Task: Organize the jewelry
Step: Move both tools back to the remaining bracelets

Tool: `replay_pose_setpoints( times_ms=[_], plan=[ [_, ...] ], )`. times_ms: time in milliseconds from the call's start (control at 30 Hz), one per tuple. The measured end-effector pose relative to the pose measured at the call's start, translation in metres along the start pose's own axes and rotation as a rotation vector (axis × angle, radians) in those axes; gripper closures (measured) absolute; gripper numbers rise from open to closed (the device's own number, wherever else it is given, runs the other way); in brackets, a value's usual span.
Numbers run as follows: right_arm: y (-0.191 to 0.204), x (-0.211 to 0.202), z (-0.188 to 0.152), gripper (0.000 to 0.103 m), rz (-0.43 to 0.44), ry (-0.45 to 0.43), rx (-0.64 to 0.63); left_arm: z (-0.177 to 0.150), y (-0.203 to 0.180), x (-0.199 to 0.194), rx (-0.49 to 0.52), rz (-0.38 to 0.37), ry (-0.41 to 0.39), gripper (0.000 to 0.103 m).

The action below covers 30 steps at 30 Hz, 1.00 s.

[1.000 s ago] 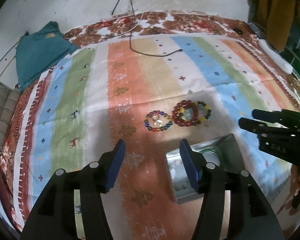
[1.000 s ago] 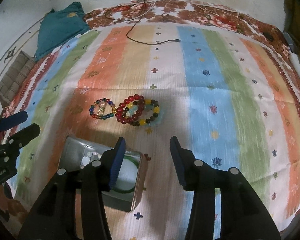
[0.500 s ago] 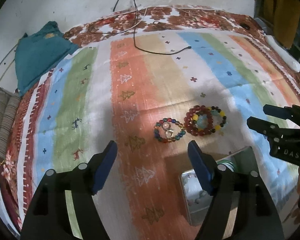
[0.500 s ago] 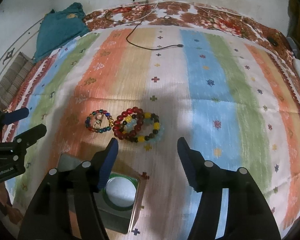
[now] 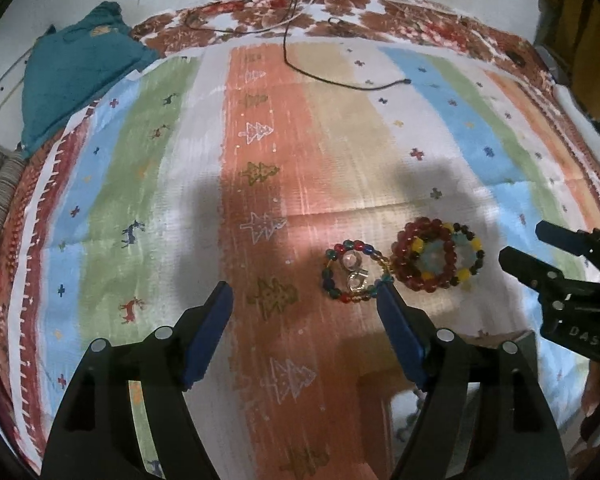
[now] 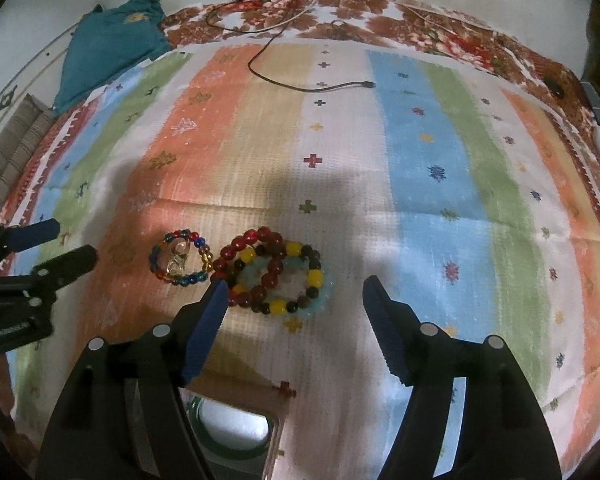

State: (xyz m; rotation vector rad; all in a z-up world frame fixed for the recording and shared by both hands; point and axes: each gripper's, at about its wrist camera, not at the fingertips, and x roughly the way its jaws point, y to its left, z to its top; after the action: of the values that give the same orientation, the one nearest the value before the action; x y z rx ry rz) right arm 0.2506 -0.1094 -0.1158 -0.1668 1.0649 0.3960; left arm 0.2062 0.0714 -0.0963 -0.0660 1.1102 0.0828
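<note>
On striped bedspread (image 6: 420,152), stacked bead bracelets (image 6: 276,276) lie at 12 o'clock of your right gripper (image 6: 292,312), jaws opening, empty, poised for pickup; left gripper (image 5: 304,316) released, empty.

On the bed's cloth (image 6: 420,168) lie 2 groups of bracelets side by side: a small bracelet (image 6: 182,258) on the left with 2 rings (image 6: 178,258) inside it, and a pile of bracelets (image 6: 278,278) just to its right, touching or nearly so. A tin (image 6: 236,432) sits nearer than both. A cable (image 6: 300,80) lies far behind them. A folded garment (image 6: 112,44) rests at the far left corner.
</note>
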Motion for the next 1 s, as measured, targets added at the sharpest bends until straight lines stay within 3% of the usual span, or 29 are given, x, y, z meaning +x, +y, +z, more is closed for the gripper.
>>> replay_pose_setpoints(
  times_ms=[333,567,700,867,1000],
  plan=[
    [0.003,0.019,0.01,0.033,0.018,0.038,0.002,0.006,-0.001,0.031,0.038,0.016,0.053,0.03],
    [0.003,0.037,0.016,0.033,0.014,0.063,0.0,0.009,0.007,0.047,0.022,-0.013,0.082,0.032],
    [0.002,0.048,0.019,0.034,0.018,0.086,0.003,0.009,0.003,0.058,0.051,-0.02,0.109,0.04],
    [0.005,0.056,0.024,0.034,0.015,0.093,-0.011,0.013,0.001,0.066,0.057,-0.031,0.114,0.04],
    [0.008,0.066,0.027,0.044,0.011,0.115,-0.025,0.014,-0.003,0.073,0.078,-0.023,0.119,0.045]
  ],
)
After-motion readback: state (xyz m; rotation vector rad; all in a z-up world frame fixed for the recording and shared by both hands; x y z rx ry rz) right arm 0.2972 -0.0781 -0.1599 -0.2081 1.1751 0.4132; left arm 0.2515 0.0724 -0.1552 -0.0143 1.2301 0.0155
